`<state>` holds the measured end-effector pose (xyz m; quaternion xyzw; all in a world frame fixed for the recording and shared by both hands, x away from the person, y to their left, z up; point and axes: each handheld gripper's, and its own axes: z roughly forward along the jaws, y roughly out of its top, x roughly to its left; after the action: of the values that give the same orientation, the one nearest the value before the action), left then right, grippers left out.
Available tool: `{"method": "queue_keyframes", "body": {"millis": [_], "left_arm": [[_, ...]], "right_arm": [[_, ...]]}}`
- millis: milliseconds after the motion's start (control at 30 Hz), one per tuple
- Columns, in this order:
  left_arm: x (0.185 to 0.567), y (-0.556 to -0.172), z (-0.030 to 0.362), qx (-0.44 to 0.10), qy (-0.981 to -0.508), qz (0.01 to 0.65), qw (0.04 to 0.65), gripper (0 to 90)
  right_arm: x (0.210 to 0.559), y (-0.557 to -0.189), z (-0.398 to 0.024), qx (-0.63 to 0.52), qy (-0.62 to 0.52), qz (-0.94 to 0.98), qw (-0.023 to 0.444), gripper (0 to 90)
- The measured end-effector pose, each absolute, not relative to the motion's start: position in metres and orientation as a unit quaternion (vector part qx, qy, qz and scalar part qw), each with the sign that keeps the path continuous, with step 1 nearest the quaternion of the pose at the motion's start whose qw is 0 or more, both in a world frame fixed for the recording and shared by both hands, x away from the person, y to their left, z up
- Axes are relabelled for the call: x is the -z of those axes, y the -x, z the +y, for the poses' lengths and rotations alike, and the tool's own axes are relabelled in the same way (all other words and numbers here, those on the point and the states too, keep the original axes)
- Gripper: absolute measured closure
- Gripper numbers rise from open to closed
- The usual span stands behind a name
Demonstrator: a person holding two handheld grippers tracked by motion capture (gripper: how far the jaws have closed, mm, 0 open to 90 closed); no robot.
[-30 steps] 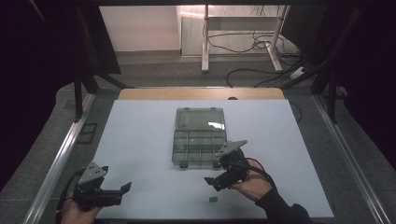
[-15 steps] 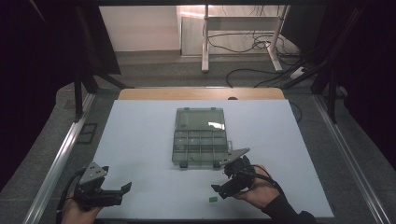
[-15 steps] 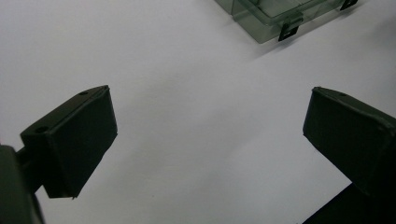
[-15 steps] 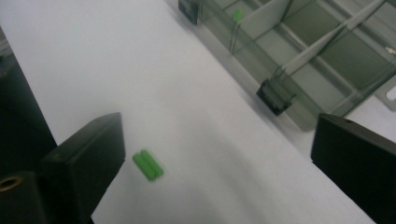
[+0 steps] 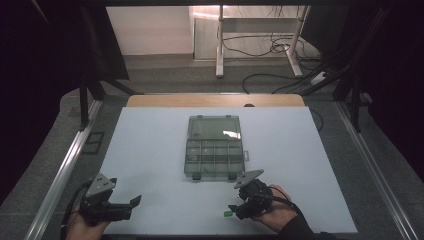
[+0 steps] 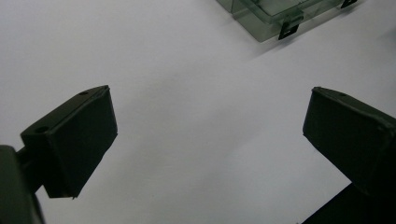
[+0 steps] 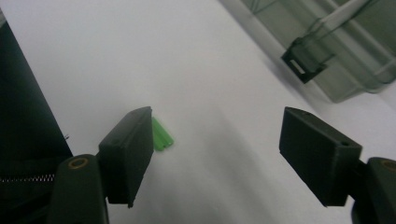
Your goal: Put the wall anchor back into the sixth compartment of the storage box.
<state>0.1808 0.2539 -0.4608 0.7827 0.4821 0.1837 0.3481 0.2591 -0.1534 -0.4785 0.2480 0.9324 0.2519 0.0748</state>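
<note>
Right now my right gripper (image 7: 215,154), jaws just closing yet gripping nothing, has the green piece (image 7: 161,134) on the white table (image 5: 150,150) against one jaw, off-centre.

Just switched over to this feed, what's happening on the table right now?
A person holds a gripper in each hand over a white table. The right gripper is low over a small green plastic piece, which lies beside one jaw; the jaws have just been closing but nothing is clamped yet. A clear plastic compartment box with its lid open sits in the middle of the table. The left gripper rests open near the front left corner, holding nothing.
</note>
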Motion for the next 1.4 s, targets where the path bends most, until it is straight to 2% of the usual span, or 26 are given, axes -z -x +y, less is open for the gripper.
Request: {"method": "queue_keyframes", "body": {"millis": [67, 100, 167, 200, 333, 467, 667, 833, 1400], "left_arm": [[0.461, -0.181, 0.254, -0.184, -0.783, 0.482, 0.348, 3.5], [0.461, -0.181, 0.254, -0.184, -0.783, 0.482, 0.348, 3.4], [0.461, -0.181, 0.254, -0.183, -0.783, 0.482, 0.348, 3.5], [0.461, -0.181, 0.254, -0.183, -0.783, 0.482, 0.347, 3.5], [0.461, -0.181, 0.253, -0.184, -0.786, 0.480, 0.344, 3.6], [0.461, -0.181, 0.253, -0.184, -0.787, 0.478, 0.344, 3.7], [0.461, -0.181, 0.253, -0.183, -0.789, 0.476, 0.342, 3.7], [0.461, -0.181, 0.252, -0.183, -0.791, 0.475, 0.339, 3.8], [0.461, -0.181, 0.251, -0.185, -0.791, 0.476, 0.337, 3.2]], "right_arm": [[0.479, -0.259, -0.153, -0.250, -0.245, 0.934, 0.072, 30.8], [0.481, -0.259, -0.152, -0.249, -0.238, 0.937, 0.064, 36.2], [0.482, -0.260, -0.152, -0.248, -0.235, 0.938, 0.056, 38.8], [0.484, -0.260, -0.151, -0.250, -0.227, 0.940, 0.045, 44.3], [0.489, -0.261, -0.146, -0.244, -0.209, 0.947, 0.025, 53.1], [0.494, -0.262, -0.138, -0.234, -0.193, 0.953, 0.017, 63.3], [0.499, -0.262, -0.132, -0.217, -0.173, 0.961, 0.013, 73.9], [0.501, -0.264, -0.131, -0.215, -0.168, 0.962, 0.003, 77.5], [0.503, -0.263, -0.125, -0.202, -0.159, 0.966, 0.012, 83.4]]}}
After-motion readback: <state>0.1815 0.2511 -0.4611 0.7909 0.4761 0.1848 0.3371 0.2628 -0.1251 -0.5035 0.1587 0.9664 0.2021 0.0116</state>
